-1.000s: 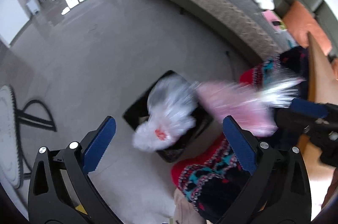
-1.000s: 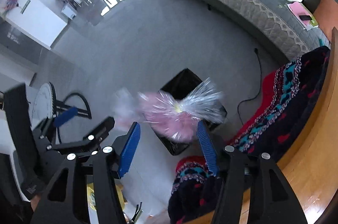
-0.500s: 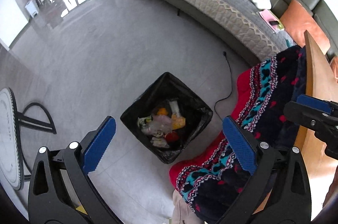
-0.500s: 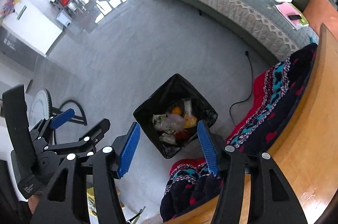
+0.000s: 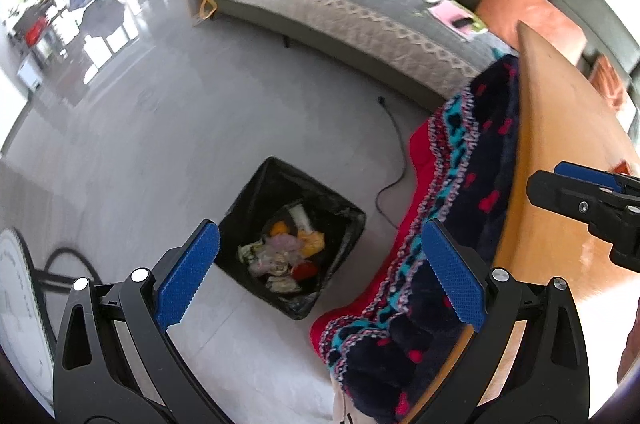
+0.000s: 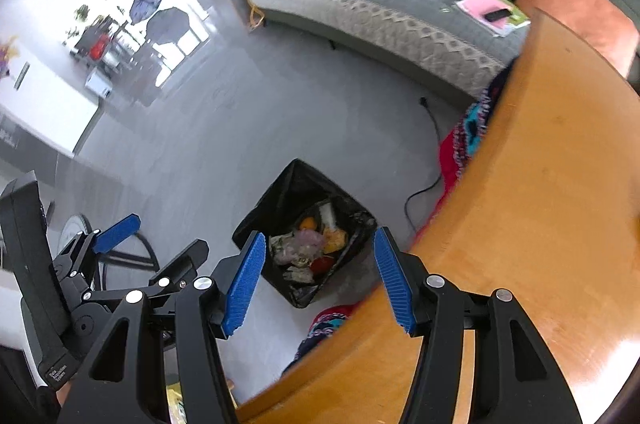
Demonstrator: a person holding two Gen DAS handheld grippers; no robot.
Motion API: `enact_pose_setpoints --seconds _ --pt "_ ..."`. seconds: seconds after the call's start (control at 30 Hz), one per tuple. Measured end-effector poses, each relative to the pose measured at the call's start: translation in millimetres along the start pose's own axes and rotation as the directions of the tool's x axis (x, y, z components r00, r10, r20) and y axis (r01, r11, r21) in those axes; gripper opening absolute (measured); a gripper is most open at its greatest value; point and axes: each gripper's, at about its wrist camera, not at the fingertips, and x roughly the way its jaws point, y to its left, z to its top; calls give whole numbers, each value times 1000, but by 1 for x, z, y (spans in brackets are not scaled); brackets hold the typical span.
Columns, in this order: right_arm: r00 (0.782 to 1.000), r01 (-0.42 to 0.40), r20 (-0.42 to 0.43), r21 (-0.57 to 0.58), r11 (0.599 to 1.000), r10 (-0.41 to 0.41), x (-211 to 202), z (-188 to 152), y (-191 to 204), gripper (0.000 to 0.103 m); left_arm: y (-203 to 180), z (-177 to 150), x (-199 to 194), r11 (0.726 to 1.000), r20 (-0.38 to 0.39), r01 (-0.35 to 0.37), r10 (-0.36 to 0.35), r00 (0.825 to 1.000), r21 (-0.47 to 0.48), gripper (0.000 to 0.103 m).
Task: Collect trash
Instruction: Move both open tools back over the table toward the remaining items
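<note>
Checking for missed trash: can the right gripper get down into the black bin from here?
Probably yes. The right gripper is open and empty, angled down at the black bin, whose top is uncovered. The wooden table edge sits beside it, not across the path.

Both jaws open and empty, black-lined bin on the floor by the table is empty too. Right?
Not quite. The bin is not empty: the left wrist view shows trash piled in its bottom. The rest holds: left gripper and right gripper both stand open with nothing between the jaws.
</note>
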Motion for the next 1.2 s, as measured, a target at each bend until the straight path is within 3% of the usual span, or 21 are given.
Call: enact_pose_setpoints --seconds 0.4,0.7,0.9,1.0,1.2 --pt "993 82 75 175 981 -96 -59 -35 -111 58 -120 1 -6 976 -11 116 -116 993 186 98" --pt "982 134 86 325 936 -170 -93 -70 -207 58 -214 -7 -10 927 -45 211 -207 977 311 98" --pt "979 157 57 416 896 -198 -104 -90 -275 58 -259 -13 -9 904 -70 248 -239 969 347 98" --pt "983 145 32 485 863 -183 -105 -99 -318 58 -277 -11 -5 903 -88 265 -250 964 338 98" --pt "982 160 -8 556 816 -187 -102 -109 -366 58 -301 -10 4 901 -114 266 -241 964 343 98"
